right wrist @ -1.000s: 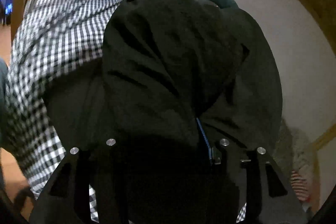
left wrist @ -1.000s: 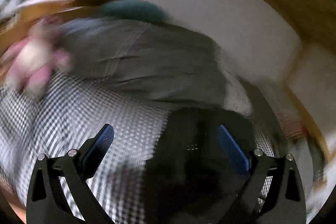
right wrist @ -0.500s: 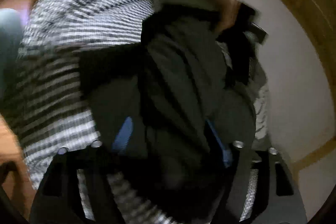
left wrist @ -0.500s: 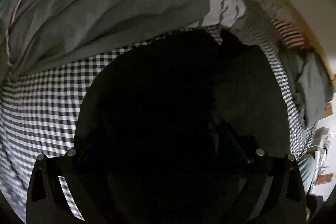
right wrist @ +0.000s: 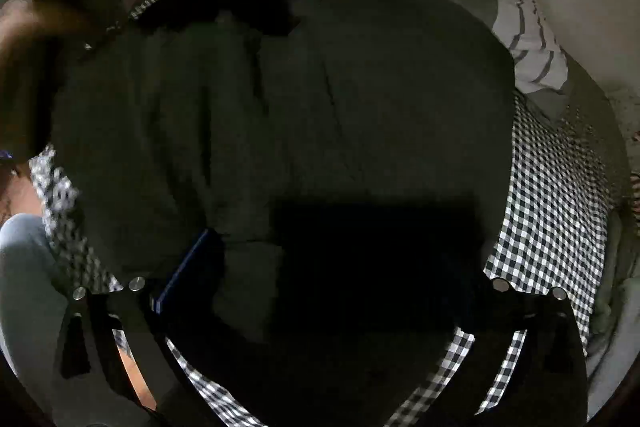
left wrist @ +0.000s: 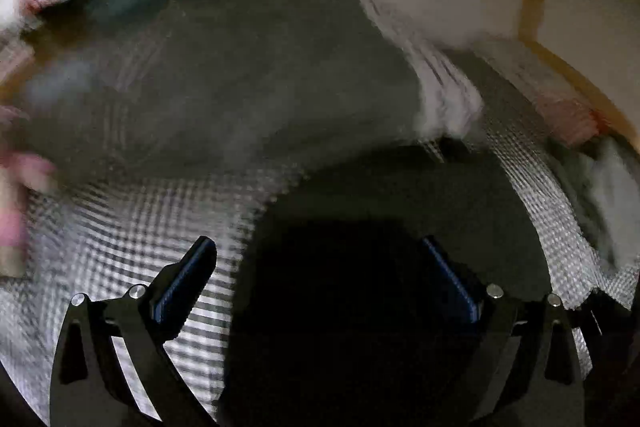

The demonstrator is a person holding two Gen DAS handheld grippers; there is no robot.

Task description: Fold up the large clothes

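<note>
Garment, dark, spread on checked bed, filling 12 o'clock beyond right gripper; jaws just opened wide, pads unpressed. Left gripper released likewise, cloth between.

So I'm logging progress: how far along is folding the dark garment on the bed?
Done: the dark garment lies spread on the checked bedcover. In hand: nothing gripped; the right tool has just been opening over it, and the left tool is open too. Left: no neat folded stack shows, so the folding remains.
</note>
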